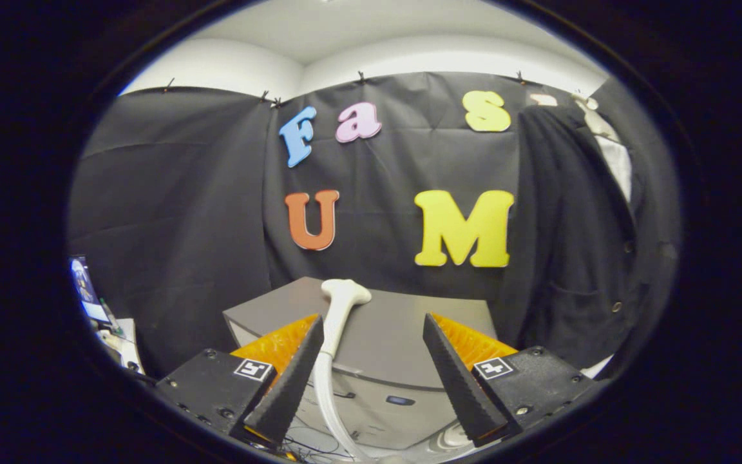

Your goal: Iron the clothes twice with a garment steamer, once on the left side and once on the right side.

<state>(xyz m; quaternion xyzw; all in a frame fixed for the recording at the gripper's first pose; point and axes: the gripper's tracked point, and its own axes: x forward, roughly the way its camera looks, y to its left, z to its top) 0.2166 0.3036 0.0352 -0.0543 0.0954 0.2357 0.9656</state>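
A white garment steamer head [344,293] with its white hose [323,386] stands upright just ahead of my gripper [371,322], close beside the left finger [294,367]. The hose runs down between the fingers toward the steamer's base [448,438] below. My gripper is open, its fingers wide apart and touching nothing. A dark coat [577,245] hangs on the booth wall to the right, beyond the right finger [455,367], with a white garment [616,154] showing at its collar.
A grey box-shaped cabinet [397,328] stands behind the steamer head, against the black cloth wall. To the left a small desk holds a lit screen [84,287] and some papers [120,341].
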